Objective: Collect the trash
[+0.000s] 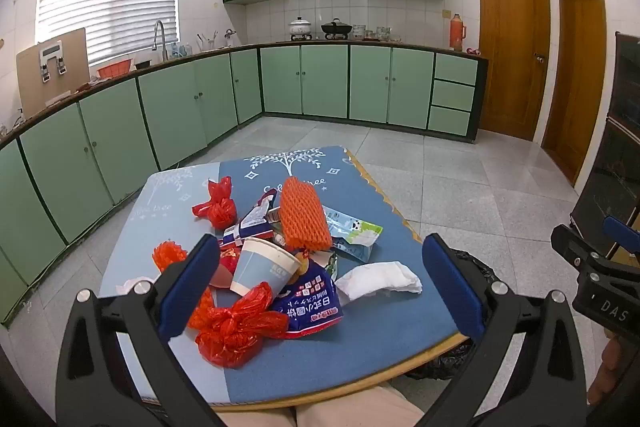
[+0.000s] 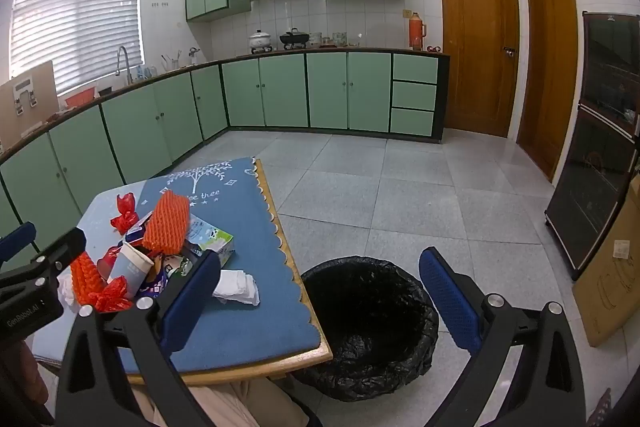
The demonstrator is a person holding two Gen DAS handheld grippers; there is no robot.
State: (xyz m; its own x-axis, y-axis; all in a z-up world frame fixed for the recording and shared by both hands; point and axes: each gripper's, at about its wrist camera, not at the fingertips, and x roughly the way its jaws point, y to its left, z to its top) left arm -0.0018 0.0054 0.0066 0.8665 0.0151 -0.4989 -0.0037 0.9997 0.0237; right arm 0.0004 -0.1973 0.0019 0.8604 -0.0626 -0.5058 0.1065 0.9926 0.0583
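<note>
We hold the left claw (image 1: 320, 283) spread wide above the near end of the table (image 1: 360, 355), gripping nothing; the right claw (image 2: 320, 299) is spread too, empty. The trash pile (image 1: 280, 251) lies mid-table: a paper cup (image 1: 264, 267), orange netting (image 1: 302, 215), a tissue (image 1: 380, 279). The black-lined bin (image 2: 368, 327) stands on the floor, right of the table.

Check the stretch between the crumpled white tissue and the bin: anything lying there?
Nothing: bare blue table mat runs from the white tissue to the table's edge, with the black-lined bin just beyond it, seen in the right wrist view.
</note>
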